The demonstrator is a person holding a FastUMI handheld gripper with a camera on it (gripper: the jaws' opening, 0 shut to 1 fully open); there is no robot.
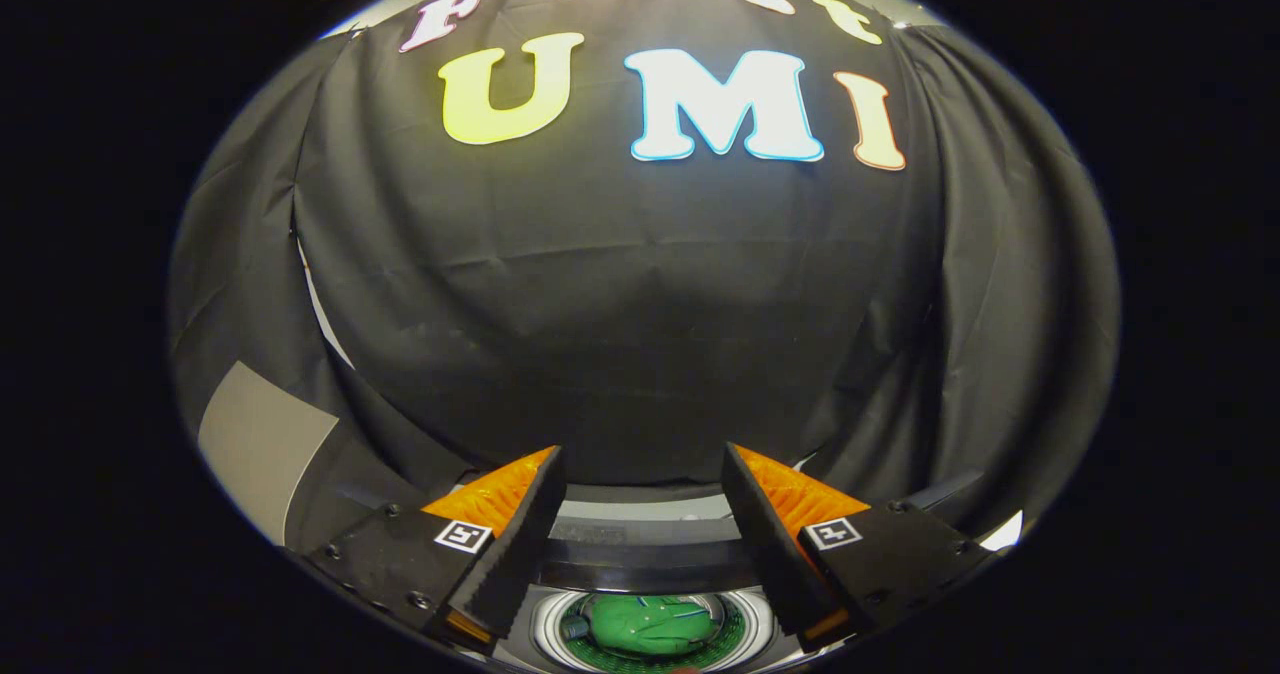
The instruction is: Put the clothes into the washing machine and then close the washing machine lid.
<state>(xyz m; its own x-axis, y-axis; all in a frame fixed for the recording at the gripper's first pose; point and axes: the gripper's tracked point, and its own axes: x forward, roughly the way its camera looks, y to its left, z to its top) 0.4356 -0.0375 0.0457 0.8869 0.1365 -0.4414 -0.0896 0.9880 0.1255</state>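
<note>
Released and holding nothing, the tool [640, 474] has its fingers [520, 529] spread wide, with open room between them. Below that gap lies the washing machine [650, 566], its round drum mouth uncovered. Crumpled green clothes [648, 622] rest inside the drum. Creased black cloth wall [620, 314] hangs beyond the fingers.

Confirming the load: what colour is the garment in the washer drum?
Green, clearest in the gripper view: garment in the drum, below the open claw.
</note>
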